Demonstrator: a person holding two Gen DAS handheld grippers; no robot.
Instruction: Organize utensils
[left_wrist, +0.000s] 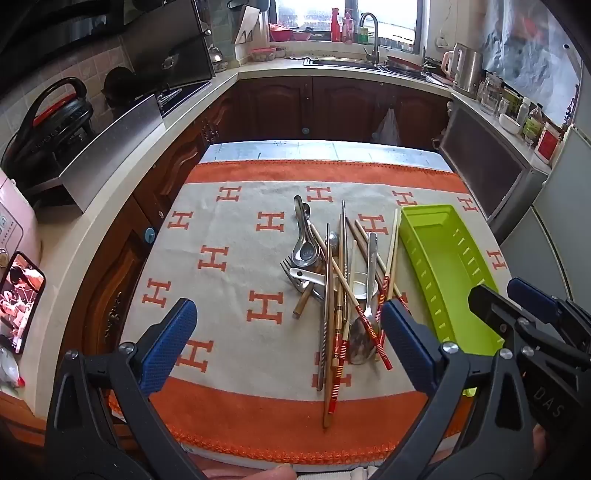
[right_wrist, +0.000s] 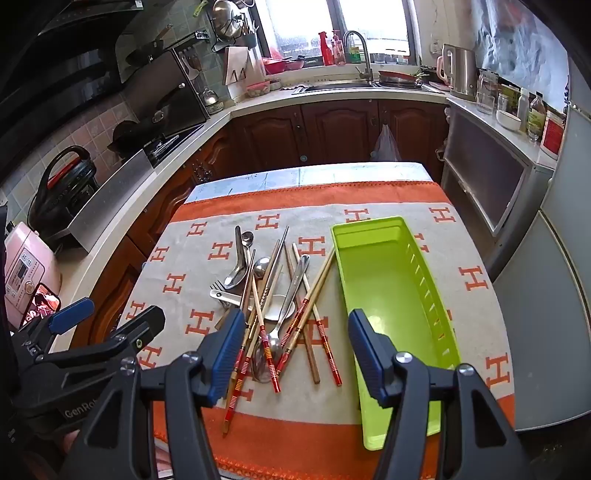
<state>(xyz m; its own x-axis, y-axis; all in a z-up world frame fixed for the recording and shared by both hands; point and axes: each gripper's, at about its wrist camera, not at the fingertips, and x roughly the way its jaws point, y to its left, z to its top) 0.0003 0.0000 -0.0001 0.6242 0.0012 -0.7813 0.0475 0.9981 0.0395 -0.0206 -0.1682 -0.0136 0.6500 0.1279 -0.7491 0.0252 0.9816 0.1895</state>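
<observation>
A jumbled pile of utensils (left_wrist: 332, 280) (right_wrist: 269, 302) lies mid-table on the orange-and-beige cloth: steel spoons, a fork, a white spoon and several chopsticks, some with red-striped ends. Right of the pile lies an empty lime-green plastic tray (left_wrist: 447, 273) (right_wrist: 391, 295). My left gripper (left_wrist: 288, 332) hovers open above the near side of the pile, holding nothing. My right gripper (right_wrist: 295, 347) is open too, its left finger over the chopstick ends and its right finger over the tray's near end. The right gripper's fingers (left_wrist: 491, 302) show at the left wrist view's right edge; the left gripper's fingers (right_wrist: 144, 317) show at the right wrist view's left edge.
The table stands in a U-shaped kitchen with dark wood cabinets (left_wrist: 332, 107). A pressure cooker (left_wrist: 55, 114) and a phone (left_wrist: 20, 299) sit on the left counter; a sink (right_wrist: 343, 86) and kettle (right_wrist: 461, 70) are at the back. A grey fridge (right_wrist: 554, 240) stands on the right.
</observation>
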